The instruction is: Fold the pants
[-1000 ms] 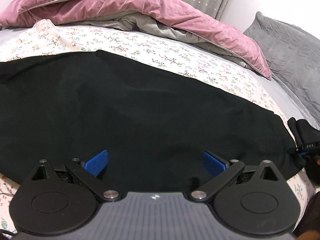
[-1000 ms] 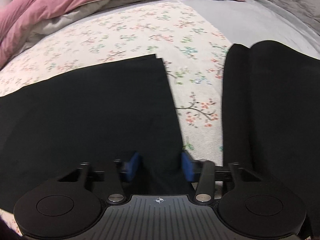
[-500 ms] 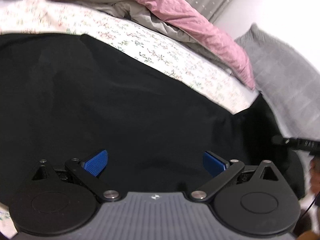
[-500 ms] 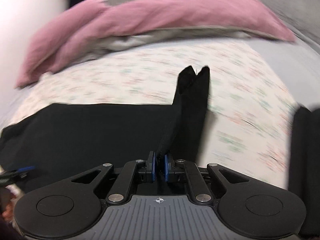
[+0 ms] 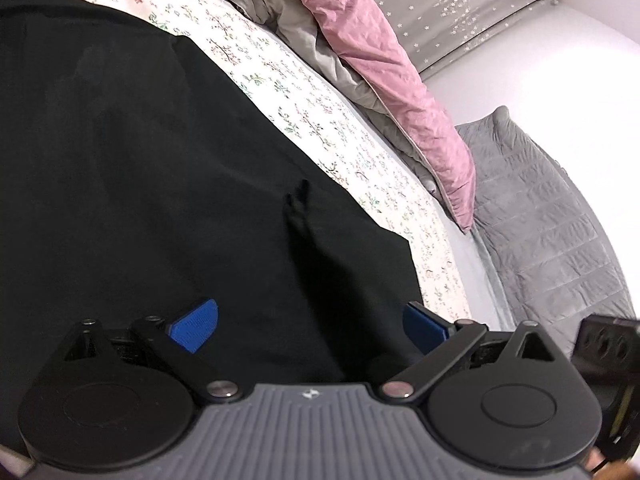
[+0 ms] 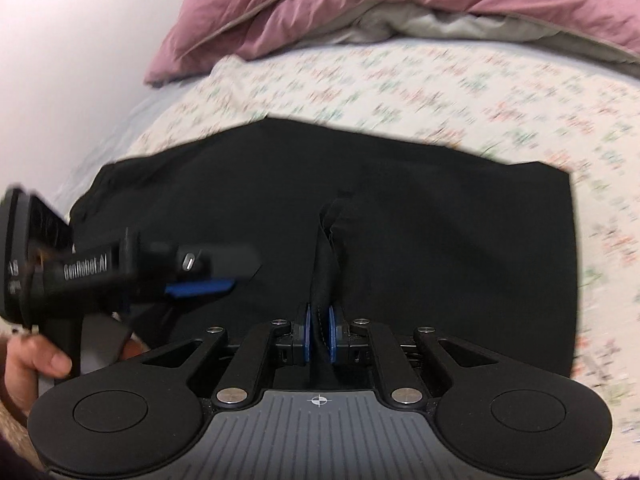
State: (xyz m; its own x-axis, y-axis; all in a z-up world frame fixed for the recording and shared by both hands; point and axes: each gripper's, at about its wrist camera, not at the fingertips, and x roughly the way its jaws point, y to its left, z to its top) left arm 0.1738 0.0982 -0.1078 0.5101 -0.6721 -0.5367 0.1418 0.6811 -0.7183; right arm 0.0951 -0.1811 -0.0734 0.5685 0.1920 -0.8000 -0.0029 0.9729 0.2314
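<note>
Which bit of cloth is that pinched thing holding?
Find the floral bed, then the black pants spread on it. The right hand-held gripper pinches a raised fold, the only part standing up from the flat cloth.

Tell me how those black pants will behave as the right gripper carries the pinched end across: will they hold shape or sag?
Likely sag: the pants look thin and limp, bunching into a narrow pleat where the right gripper pinches them. The trailing fabric will probably drag across the floral sheet rather than lift cleanly. They seem light; one narrow pinch holds them.
</note>
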